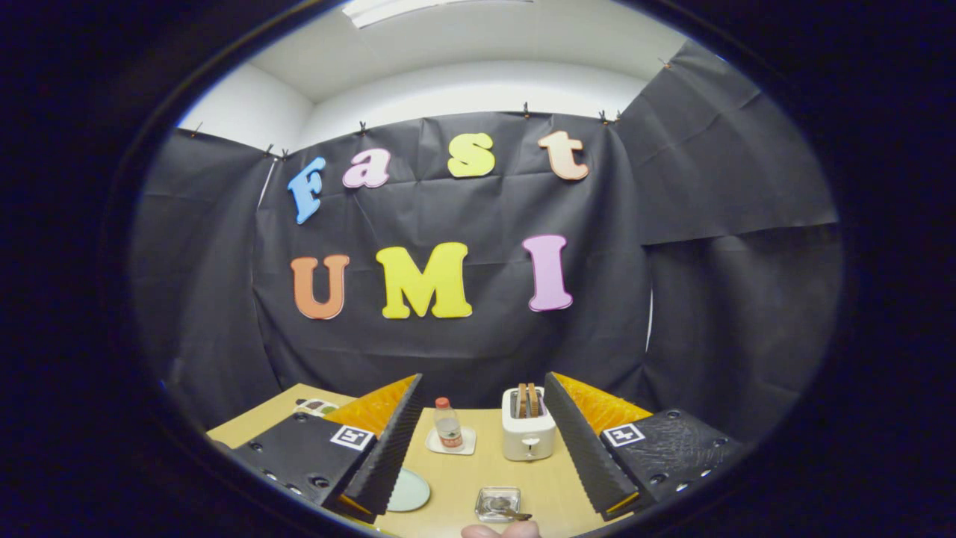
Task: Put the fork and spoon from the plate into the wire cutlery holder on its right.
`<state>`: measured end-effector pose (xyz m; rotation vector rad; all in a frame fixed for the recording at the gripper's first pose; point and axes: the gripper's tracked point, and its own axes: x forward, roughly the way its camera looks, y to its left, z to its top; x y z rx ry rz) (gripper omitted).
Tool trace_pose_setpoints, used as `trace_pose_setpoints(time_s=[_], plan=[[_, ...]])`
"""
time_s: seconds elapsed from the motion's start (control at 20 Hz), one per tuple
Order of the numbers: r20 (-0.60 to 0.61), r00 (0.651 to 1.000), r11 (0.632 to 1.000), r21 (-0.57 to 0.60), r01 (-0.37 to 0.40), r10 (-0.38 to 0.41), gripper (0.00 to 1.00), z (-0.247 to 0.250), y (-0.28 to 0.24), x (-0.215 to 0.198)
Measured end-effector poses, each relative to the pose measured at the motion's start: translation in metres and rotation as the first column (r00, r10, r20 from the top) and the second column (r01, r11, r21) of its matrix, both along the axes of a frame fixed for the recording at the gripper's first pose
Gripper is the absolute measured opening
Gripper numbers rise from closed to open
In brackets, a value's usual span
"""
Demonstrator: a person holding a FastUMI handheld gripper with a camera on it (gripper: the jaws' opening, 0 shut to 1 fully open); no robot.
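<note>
My gripper (483, 376) is open, held high above a wooden table (463, 478) with nothing between its fingers. A pale green plate (411, 491) lies on the table close below; the left finger (388, 448) covers most of it. To the plate's right sits a small square holder (497, 502), seen from above, clear or wire. A utensil (515, 514) with a brownish handle rests in it, too small to tell whether fork or spoon. A person's fingertips (500, 531) show just under the holder.
Farther back on the table, a small bottle (448, 423) stands on a white square coaster (452, 442). Right of it is a white toaster (529, 433) with toast in its slots. Black cloth walls close the booth behind and at both sides.
</note>
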<state>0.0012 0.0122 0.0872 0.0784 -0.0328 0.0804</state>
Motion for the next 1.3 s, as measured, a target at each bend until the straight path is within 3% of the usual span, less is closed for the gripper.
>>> trace_pose_setpoints(time_s=[1.3], plan=[[0.014,1.0,0.999,-0.029,-0.027,0.028,0.96,0.007,0.01,-0.001]])
